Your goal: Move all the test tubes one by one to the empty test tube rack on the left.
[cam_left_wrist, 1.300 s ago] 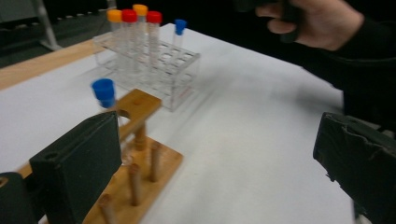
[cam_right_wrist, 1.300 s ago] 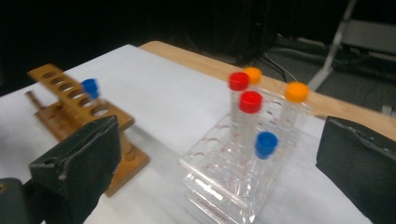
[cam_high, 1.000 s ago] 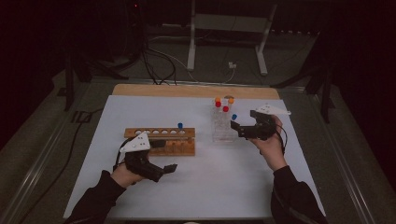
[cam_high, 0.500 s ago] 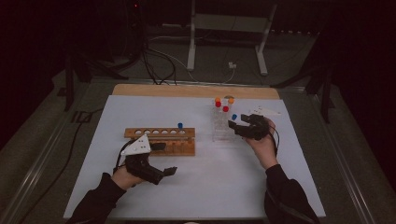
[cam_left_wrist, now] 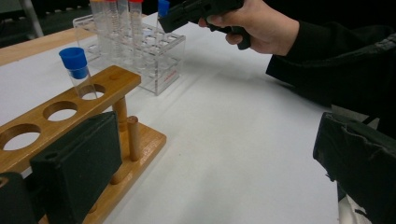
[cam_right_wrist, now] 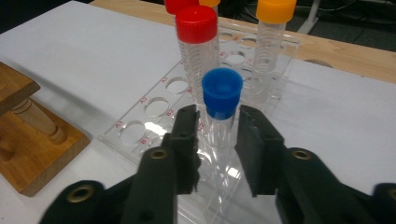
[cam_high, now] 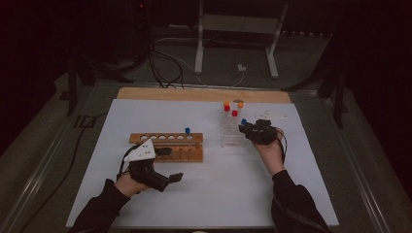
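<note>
A clear rack [cam_high: 231, 138] [cam_right_wrist: 154, 116] holds red-capped tubes [cam_right_wrist: 196, 28], orange-capped tubes [cam_right_wrist: 275, 14] and one blue-capped tube [cam_right_wrist: 222, 93] [cam_high: 244, 122]. My right gripper [cam_high: 246, 129] [cam_right_wrist: 218, 140] has just been closing and is shut on that blue-capped tube below its cap; the tube stands upright in the rack. A wooden rack [cam_high: 167, 141] [cam_left_wrist: 56, 112] carries another blue-capped tube [cam_high: 187, 131] [cam_left_wrist: 77, 65] at its right end. My left gripper [cam_high: 171, 165] [cam_left_wrist: 215, 186] is open just in front of the wooden rack, one jaw beside the rack's end.
A white mat [cam_high: 209, 194] covers the table, with a bare wooden strip [cam_high: 194, 94] along the far edge. Cables and a metal stand [cam_high: 233, 29] lie on the floor beyond. Several holes in both racks stand vacant.
My right gripper came down and leftward to the clear rack, and its jaws closed around the blue-capped tube. The left hand stayed where it was.
</note>
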Motion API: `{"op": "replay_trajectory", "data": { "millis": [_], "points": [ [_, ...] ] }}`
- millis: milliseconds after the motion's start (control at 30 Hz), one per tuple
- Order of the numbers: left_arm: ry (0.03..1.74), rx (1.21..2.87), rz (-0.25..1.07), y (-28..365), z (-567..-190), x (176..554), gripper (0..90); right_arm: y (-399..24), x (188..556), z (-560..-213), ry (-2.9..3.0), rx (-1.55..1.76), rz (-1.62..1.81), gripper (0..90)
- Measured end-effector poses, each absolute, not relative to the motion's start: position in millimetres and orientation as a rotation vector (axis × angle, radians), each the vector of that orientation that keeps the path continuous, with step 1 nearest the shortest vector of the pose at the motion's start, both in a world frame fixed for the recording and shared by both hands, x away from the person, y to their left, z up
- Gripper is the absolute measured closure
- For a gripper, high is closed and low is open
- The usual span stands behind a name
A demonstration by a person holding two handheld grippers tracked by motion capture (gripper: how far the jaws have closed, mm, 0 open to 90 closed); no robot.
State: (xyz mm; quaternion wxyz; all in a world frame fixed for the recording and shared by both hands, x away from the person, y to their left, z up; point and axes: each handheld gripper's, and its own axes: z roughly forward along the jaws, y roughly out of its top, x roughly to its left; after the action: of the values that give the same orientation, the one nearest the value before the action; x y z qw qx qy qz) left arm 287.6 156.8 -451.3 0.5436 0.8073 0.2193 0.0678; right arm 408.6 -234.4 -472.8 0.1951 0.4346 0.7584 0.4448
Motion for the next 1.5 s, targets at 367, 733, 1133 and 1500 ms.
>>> {"op": "replay_trajectory", "data": {
  "millis": [367, 733, 1133, 1500],
  "points": [
    [0.530, 1.914, 0.165, 158.0, -452.0, 289.0, 2.0, -234.5, 409.3, -471.3, 2.110, 1.207, 1.239, 77.3],
    [0.529, 1.909, 0.155, 158.4, -451.3, 290.2, 2.0, -239.6, 404.5, -451.9, 2.084, 1.177, 1.272, 77.5],
    [0.524, 1.910, 0.153, 157.0, -450.0, 289.1, 2.0, -246.2, 392.7, -424.1, 2.059, 1.112, 1.296, 77.5],
    [0.517, 1.913, 0.138, 153.5, -449.8, 289.5, 2.0, -242.0, 374.2, -411.6, 2.109, 1.033, 1.322, 77.5]
  ]
}}
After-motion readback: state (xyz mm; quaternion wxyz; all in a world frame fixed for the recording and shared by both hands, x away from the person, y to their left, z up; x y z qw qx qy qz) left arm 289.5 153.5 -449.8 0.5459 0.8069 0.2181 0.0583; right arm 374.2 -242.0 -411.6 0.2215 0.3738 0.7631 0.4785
